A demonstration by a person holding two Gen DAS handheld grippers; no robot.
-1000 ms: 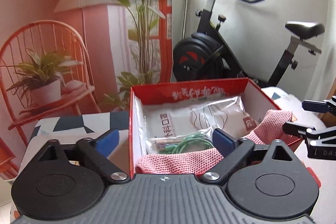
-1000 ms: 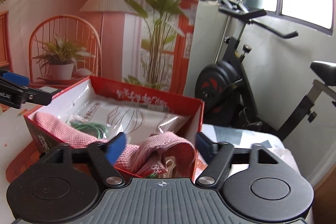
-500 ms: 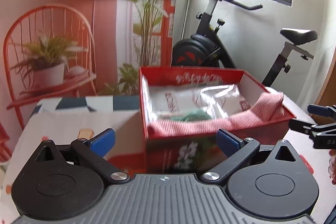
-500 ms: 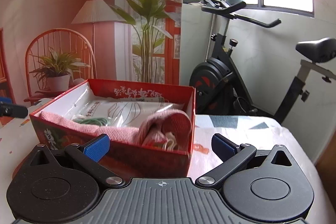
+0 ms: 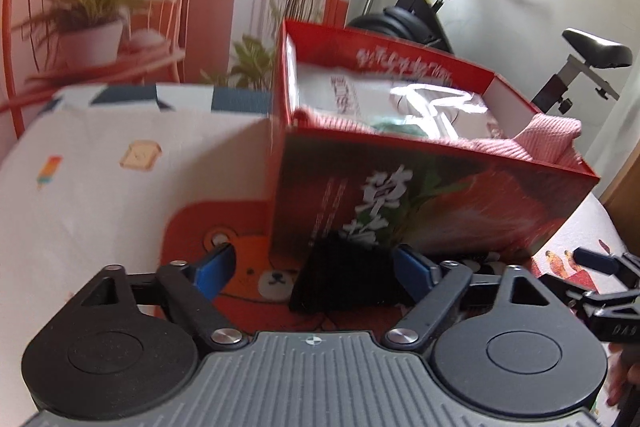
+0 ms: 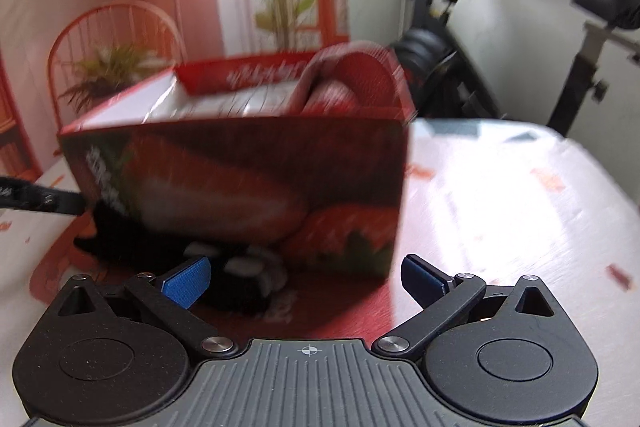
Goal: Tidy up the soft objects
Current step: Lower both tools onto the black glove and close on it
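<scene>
left wrist view: left gripper [image 5: 314, 273] jaws wide apart, holding nothing; black cloth [image 5: 344, 277] lies between them on the table, red box [image 5: 432, 187] at 12 o'clock. right wrist view: right gripper [image 6: 306, 277] spread wide, empty; black cloth [image 6: 240, 279] at 10 o'clock, just beside the box [image 6: 248, 183].

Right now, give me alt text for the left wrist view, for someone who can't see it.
The open left claw hovers low over a black cloth item lying on the table in front of a red box. A pink knit cloth drapes over the box's far right edge, with plastic-wrapped packets inside. The right claw shows at the right edge.
</scene>
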